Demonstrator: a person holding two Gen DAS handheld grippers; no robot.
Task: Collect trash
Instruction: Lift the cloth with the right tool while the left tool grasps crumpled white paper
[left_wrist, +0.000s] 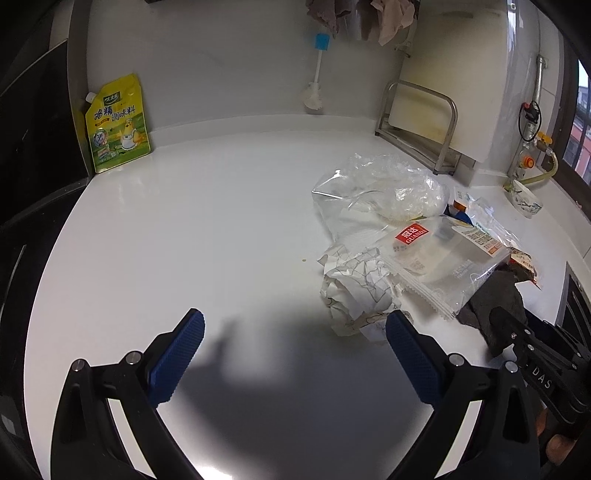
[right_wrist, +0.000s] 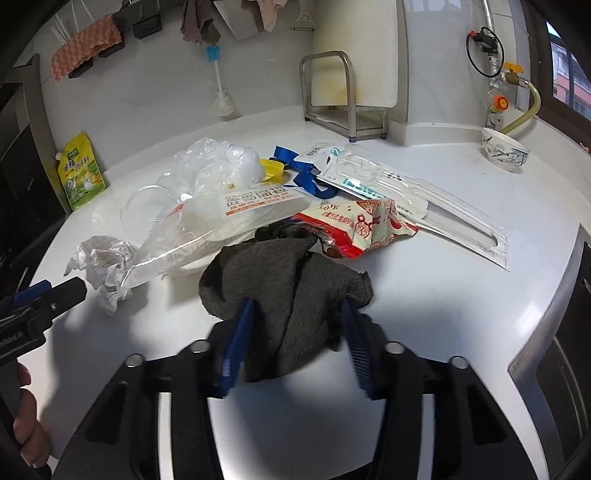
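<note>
Left wrist view: blue-padded left gripper (left_wrist: 293, 354) up close, jaws wide apart, nothing between them, hovering over bare white countertop (left_wrist: 207, 229). Just past the right pad, a crumpled paper ball (left_wrist: 354, 295), touching a clear GUANDA wrapper (left_wrist: 439, 258). Behind those, a clear plastic bag (left_wrist: 384, 192). Yellow seasoning pouch (left_wrist: 118, 123) upright against the far wall, well apart from the trash.

Right wrist view: right gripper (right_wrist: 297, 339) clamped on a dark grey cloth (right_wrist: 284, 273), both pads pressing its bunched folds. Beyond the cloth, a red snack wrapper (right_wrist: 358, 229), a blue strap (right_wrist: 303, 173), a clear blister pack (right_wrist: 406, 192). Patterned bowl (right_wrist: 504, 151) off to the right.
</note>
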